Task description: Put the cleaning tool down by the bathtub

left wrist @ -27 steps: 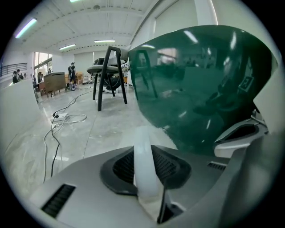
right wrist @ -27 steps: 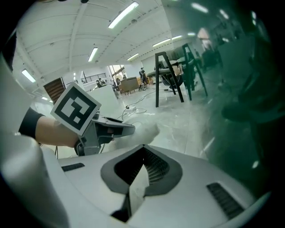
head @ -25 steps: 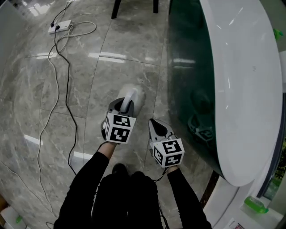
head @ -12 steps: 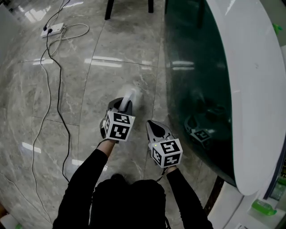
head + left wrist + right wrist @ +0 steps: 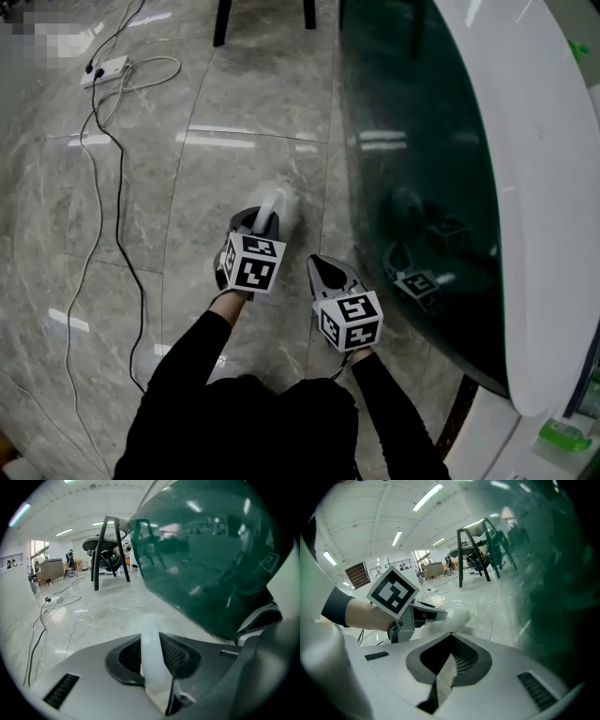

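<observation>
The cleaning tool (image 5: pixel 280 201) is a white, soft-looking piece with a pale handle (image 5: pixel 152 652). My left gripper (image 5: pixel 262 221) is shut on that handle and holds it low over the grey marble floor. In the right gripper view the tool's white head (image 5: pixel 458 617) pokes out past the left gripper (image 5: pixel 423 615). The bathtub (image 5: pixel 548 187) stands to the right, with a white rim and a dark green glossy side (image 5: pixel 412 159). My right gripper (image 5: pixel 327 272) hovers beside the left one, nearer the tub, shut with nothing between its jaws (image 5: pixel 446 674).
Black cables (image 5: pixel 105 178) run across the floor at left to a white power strip (image 5: pixel 103 69). Dark chair legs (image 5: pixel 222 21) stand at the back. A green bottle (image 5: pixel 561 433) sits at the bottom right. The tub's side mirrors the grippers.
The head view has drifted slightly towards the tub. Both grippers keep nearly the same pose, and the tool stays in the left one.
</observation>
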